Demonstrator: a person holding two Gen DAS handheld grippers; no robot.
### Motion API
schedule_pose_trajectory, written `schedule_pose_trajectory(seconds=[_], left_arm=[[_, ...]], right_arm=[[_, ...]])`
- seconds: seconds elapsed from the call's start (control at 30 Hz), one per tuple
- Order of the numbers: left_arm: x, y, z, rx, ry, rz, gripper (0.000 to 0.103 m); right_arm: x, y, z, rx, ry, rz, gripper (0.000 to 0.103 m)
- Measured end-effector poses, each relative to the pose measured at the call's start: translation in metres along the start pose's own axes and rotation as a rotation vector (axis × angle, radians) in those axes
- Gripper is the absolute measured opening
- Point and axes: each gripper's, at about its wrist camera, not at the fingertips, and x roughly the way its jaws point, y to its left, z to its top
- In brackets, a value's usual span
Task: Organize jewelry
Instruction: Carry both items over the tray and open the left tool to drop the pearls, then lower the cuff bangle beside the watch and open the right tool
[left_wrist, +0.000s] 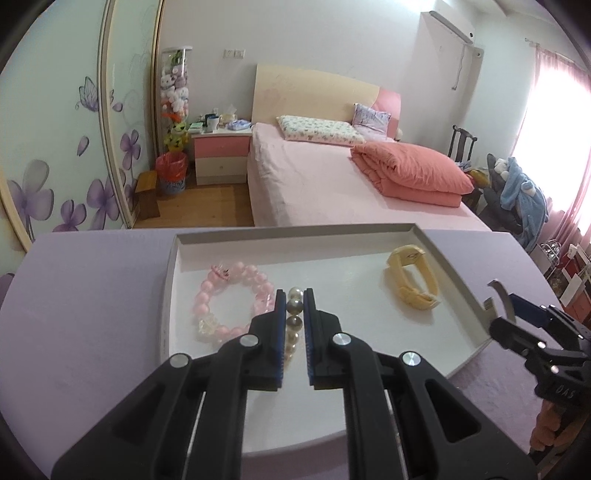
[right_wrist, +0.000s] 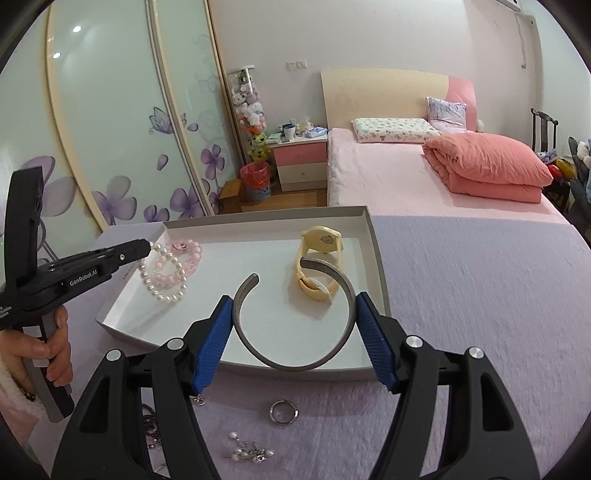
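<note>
Daylight floods in through the curtained window (left_wrist: 554, 122) at the right of the left wrist view, blown out to white glare. The room is bright and evenly lit, with soft shadows inside the tray (left_wrist: 332, 230). Both fisheye views bend straight lines, with black corners. Focus is fairly sharp, slightly soft at the edges.

From my left gripper (left_wrist: 295, 306), fingers (left_wrist: 281, 317) closed on a pearl bracelet (left_wrist: 294, 325) above the white tray (left_wrist: 373, 275) on the lilac desk (left_wrist: 92, 314). A pink bead bracelet (left_wrist: 229, 295) lies near the tray's left edge, a cream watch (left_wrist: 408, 275) toward its right; the right gripper (left_wrist: 517, 314) enters past the tray's right edge.
</note>
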Motion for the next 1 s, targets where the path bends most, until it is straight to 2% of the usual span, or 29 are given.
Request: schedule_pose_trajectory(seconds=[0.1,0.13,0.17,0.2,0.3,0.47,0.6,0.87,1.0], left_arm=[[0.001,0.006,0.0,-0.021,0.008,0.01,0.012],[-0.001,0.009,0.0,-0.03,0.004,0.013,0.018],[-0.004,0.012,0.0,-0.035,-0.002,0.019,0.028],[-0.008,0.015,0.0,-0.039,-0.014,0.032,0.032],[-0.02,0.02,0.002,-0.043,-0.038,0.051,0.037],[-0.042,0.024,0.002,-0.038,-0.084,0.07,0.05],[-0.053,0.025,0.002,-0.031,-0.102,0.071,0.052],[-0.058,0.028,-0.004,-0.031,-0.106,0.07,0.055],[-0.056,0.031,-0.006,-0.035,-0.104,0.063,0.055]], right_arm=[[0.003,-0.002,-0.001,0.006,0.006,-0.006,0.067],[0.004,-0.002,-0.001,0.006,0.007,-0.007,0.067],[0.004,-0.002,0.0,0.007,0.007,-0.009,0.067],[0.004,-0.001,0.001,0.007,0.006,-0.01,0.067],[0.007,0.002,0.003,0.005,0.005,-0.014,0.067],[0.02,0.012,0.008,-0.011,0.011,-0.034,0.067],[0.037,0.019,0.013,-0.013,0.024,-0.073,0.067],[0.079,0.005,0.017,0.084,0.095,-0.192,0.067],[0.09,0.0,0.018,0.117,0.107,-0.213,0.067]])
